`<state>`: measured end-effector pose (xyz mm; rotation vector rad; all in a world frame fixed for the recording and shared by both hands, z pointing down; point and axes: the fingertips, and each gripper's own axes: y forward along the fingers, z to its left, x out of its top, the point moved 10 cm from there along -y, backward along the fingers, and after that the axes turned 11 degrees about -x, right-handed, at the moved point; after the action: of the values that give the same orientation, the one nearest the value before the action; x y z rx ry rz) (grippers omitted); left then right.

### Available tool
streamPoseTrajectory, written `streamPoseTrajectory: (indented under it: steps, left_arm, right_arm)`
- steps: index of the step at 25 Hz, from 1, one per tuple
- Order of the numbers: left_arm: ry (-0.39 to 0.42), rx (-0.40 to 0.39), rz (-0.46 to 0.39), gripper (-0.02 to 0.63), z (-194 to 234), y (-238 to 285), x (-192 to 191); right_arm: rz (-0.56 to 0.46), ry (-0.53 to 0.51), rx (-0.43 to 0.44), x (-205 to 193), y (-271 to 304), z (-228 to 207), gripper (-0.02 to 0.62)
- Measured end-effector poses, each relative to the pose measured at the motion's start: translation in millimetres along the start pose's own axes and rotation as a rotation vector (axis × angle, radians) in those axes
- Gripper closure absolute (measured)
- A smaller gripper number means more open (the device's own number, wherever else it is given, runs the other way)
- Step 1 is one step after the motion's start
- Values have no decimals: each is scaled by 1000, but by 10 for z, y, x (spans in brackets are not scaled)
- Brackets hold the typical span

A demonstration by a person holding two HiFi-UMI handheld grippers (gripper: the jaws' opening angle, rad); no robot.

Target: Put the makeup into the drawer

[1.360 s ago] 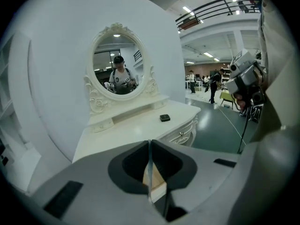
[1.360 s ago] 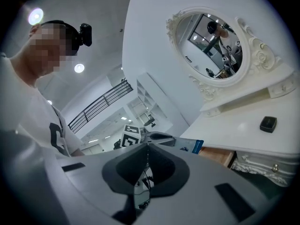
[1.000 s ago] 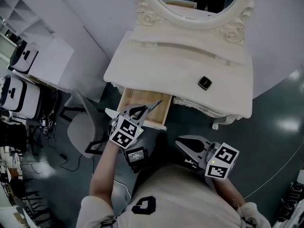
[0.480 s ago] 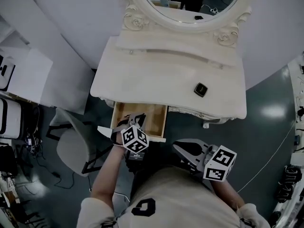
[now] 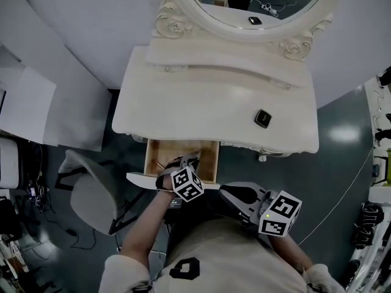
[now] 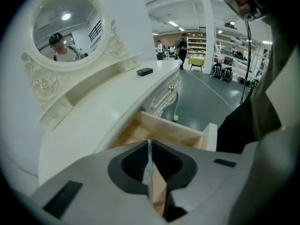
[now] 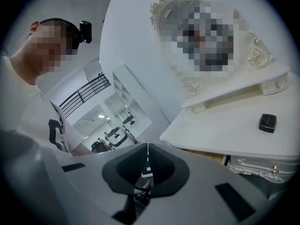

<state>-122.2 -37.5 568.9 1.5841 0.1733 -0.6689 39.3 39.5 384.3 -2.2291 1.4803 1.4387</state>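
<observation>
The left gripper (image 5: 185,160) is seen tipped steeply down over the open light-wood drawer (image 5: 150,159) of a cream-white dressing table (image 5: 183,96), carried at the end of a bare forearm (image 5: 145,215) stretched up from the lower edge of the head view. In the left gripper view (image 6: 150,146) its jaws are drawn together to a thin seam, and nothing can be made out between them. The right gripper (image 5: 231,191) is held close to the torso, just right of the drawer and aimed roughly level towards the table front; its jaws (image 7: 147,149) are pressed fully together and empty. The small black square makeup compact (image 5: 263,118) is left lying on the right part of the tabletop, well apart from both grippers and outside the drawer. Much of the drawer's inside is covered by the left gripper and its marker cube (image 5: 187,185). The hand under the right gripper is hidden. The oval mirror (image 5: 263,17) is cut off by the top edge of the head view. The compact's lid is too small to read
</observation>
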Motion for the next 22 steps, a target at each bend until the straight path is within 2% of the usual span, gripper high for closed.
streamPoseTrajectory:
  steps: [4,9,15,20,22]
  left_arm:
    - [-73,-139,-4,537,-90,120,-35]
    - [-141,-206,35,537,-38,286,-141]
    - [-246,-155,63,535,288,409,-227]
    - [-222,-54,80,531,491,466,-217]
    - [-215,-25,83,499,540,490,-211]
  right_arm:
    - [5,3,-4,29,80,-19,568]
    - [2,12,-16,43,106,-67,568]
    - [-9,39,-45,14,38,-124,568]
    - [-8,50,-47,-15,28,-140,568]
    - [-5,51,-43,-23,31,-140,568]
